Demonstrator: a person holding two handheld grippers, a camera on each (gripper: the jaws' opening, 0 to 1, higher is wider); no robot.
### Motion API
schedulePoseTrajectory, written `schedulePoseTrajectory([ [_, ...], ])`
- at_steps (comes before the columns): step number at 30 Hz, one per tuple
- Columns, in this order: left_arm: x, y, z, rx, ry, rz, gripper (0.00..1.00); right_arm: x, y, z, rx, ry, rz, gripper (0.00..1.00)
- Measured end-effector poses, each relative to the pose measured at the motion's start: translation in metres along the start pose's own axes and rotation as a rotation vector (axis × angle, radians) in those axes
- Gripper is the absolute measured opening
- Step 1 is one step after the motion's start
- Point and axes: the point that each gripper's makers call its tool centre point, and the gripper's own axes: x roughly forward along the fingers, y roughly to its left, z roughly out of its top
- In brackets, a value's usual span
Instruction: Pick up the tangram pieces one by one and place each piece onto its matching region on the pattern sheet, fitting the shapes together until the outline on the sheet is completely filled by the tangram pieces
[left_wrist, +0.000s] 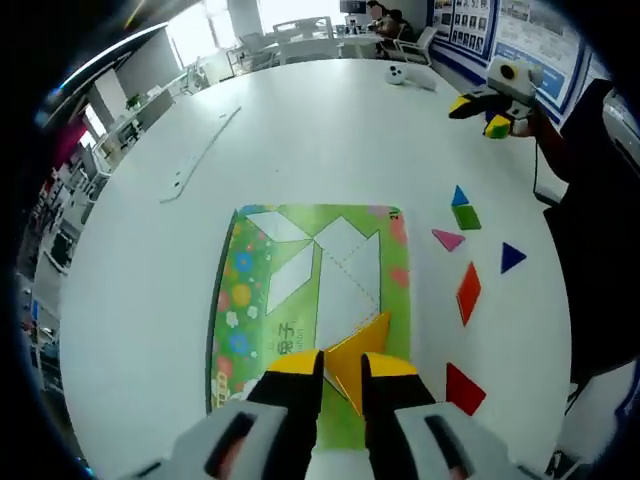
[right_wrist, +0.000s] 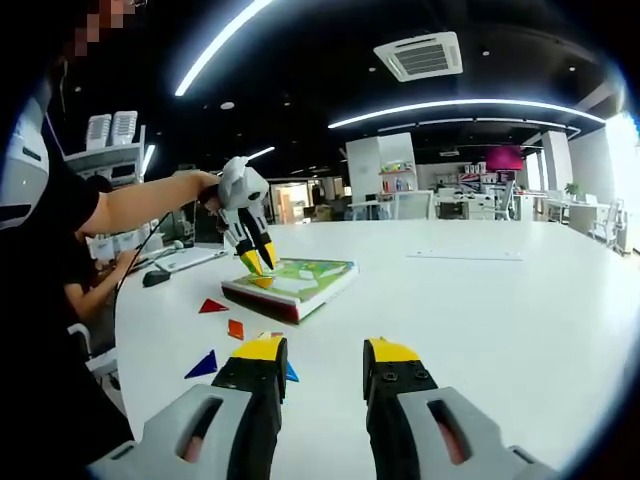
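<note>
Your left claw clamped on yellow triangle over sheet near edge, your right claw apart, empty, above desk, loose pieces beside sheet.

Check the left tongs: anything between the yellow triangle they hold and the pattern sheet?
Nothing visible. The left tongs grip the yellow triangle right over the near end of the pattern sheet, whose white outline regions lie bare. The loose pieces, such as the orange parallelogram, lie on the table off the sheet's side.
</note>
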Motion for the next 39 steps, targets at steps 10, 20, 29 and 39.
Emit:
schedulePoseTrajectory([
  [10,0.006,-0.002,-0.006,-0.009,0.021,0.033,0.28,0.0,0.0,-0.001,0.002,0.002,0.002,0.32],
  [20,0.013,-0.005,-0.004,0.144,0.082,0.032,0.28,0.001,0.002,-0.001,0.001,0.002,0.002,0.32],
  [29,0.013,-0.003,-0.004,0.115,0.093,0.025,0.3,0.001,0.001,-0.002,0.004,0.004,0.002,0.32],
  [39,0.014,-0.001,-0.006,0.085,0.113,-0.013,0.3,0.003,0.004,-0.002,0.004,0.001,0.012,0.32],
])
